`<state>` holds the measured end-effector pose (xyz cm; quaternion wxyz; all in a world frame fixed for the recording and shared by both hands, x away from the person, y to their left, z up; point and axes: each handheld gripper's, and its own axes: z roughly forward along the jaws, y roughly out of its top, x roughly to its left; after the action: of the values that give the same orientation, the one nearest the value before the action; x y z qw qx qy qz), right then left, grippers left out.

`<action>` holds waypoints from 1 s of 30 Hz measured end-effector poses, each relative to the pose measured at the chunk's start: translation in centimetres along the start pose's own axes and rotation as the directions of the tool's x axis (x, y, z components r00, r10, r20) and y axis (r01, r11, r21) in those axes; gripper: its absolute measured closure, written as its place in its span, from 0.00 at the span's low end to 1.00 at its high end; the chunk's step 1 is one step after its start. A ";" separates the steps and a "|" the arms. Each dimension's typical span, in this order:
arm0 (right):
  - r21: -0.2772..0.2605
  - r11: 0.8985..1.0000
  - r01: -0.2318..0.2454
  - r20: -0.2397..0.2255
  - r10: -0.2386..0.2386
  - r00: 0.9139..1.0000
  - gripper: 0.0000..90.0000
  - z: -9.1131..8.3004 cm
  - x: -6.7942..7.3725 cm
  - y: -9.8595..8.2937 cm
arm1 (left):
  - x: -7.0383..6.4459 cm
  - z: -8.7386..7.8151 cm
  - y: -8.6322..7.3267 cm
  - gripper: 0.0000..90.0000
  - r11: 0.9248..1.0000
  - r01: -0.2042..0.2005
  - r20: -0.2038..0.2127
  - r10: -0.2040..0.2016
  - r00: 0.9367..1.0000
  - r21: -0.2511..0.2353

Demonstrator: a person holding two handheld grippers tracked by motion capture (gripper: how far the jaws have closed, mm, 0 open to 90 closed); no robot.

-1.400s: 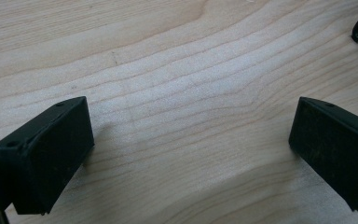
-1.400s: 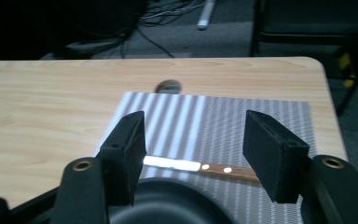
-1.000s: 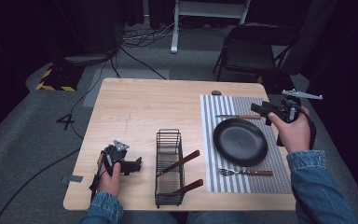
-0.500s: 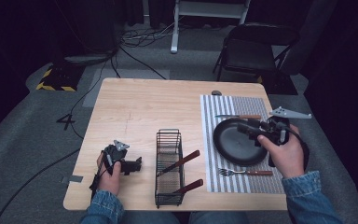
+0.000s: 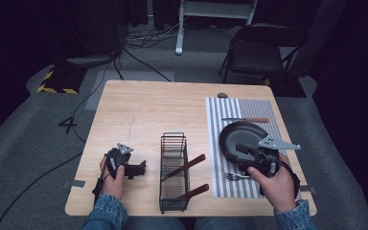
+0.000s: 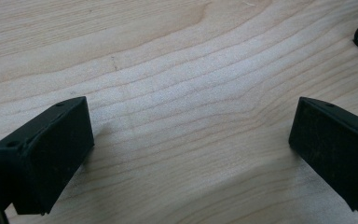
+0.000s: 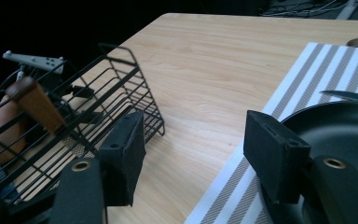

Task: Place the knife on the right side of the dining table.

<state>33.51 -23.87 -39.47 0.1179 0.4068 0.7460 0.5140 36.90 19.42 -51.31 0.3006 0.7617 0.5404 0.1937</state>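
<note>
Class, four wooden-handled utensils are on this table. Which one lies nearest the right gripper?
The fork, on the striped mat just below the black plate, beside the right gripper. The knife lies beyond the plate; the other two stand in the wire rack.

Denim sleeves (image 5: 106,214); black tools (image 5: 141,168) with grey three-cornered plates (image 5: 278,143).

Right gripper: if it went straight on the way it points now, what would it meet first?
Probably the wire basket: the right gripper, jaws open, points over bare table towards it, though depth is unclear.
</note>
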 end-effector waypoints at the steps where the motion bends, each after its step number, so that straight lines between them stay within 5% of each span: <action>1: 0.007 1.000 -0.010 -0.018 0.010 1.000 0.43 0.2 0.1 -0.6 | 0.0 0.0 0.0 0.00 1.000 0.001 0.000 -0.001 1.000 0.000; 11: 0.049 0.999 -0.002 -0.037 0.003 0.999 0.43 1.4 -0.2 -4.4 | 0.0 0.0 0.0 0.00 1.000 -0.004 0.002 0.004 1.000 0.000; 20: 0.021 0.996 0.081 -0.044 -0.080 0.996 0.43 3.5 0.5 -7.4 | 0.0 0.0 0.0 0.00 1.000 -0.006 0.002 0.006 1.000 0.000; 23: 0.065 0.987 0.148 -0.061 -0.144 0.988 0.43 5.1 1.2 -8.6 | 0.0 0.0 0.0 0.00 1.000 -0.005 0.002 0.005 1.000 0.001; 30: 0.127 0.977 0.172 -0.098 -0.161 0.982 0.42 7.2 2.1 -9.7 | 0.0 0.0 0.0 0.00 1.000 -0.005 0.002 0.005 1.000 0.001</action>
<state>31.70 -18.92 -50.55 0.1004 0.3271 0.8148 0.4680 36.96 19.43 -51.30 0.3004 0.7634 0.5380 0.1934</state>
